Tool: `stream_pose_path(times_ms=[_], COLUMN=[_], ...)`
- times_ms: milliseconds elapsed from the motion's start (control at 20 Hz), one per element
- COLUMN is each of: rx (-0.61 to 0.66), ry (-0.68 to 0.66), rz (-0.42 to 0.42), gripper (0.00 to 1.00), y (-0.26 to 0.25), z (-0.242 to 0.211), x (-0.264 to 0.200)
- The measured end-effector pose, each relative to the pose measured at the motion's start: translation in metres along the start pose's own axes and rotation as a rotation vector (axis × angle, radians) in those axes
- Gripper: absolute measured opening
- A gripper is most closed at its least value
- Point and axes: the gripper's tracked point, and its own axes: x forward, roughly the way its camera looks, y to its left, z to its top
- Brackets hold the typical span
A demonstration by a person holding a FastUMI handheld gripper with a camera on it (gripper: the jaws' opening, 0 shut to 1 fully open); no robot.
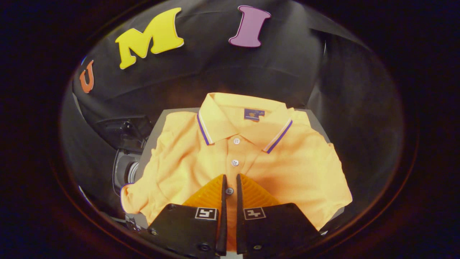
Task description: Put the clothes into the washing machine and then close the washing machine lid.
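Pinching polo shirt (287, 158) placket, hand-held gripper (230, 178) nearly closed.

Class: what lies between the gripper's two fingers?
In the gripper view, the gripper has the folded orange polo shirt's button placket and one white button in its narrow gap.
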Motion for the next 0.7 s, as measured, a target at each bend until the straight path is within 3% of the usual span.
stream_pose_path(times_ms=[150,450,700], rx=[0.035,-0.015,0.014], ry=[-0.005,-0.106,-0.180], rz=[-0.003,-0.060,-0.022], gripper=[0.12,0.06,0.06], y=[-0.003,-0.004,0.004], z=[0.003,0.041,0.077], x=[-0.004,-0.047,-0.092])
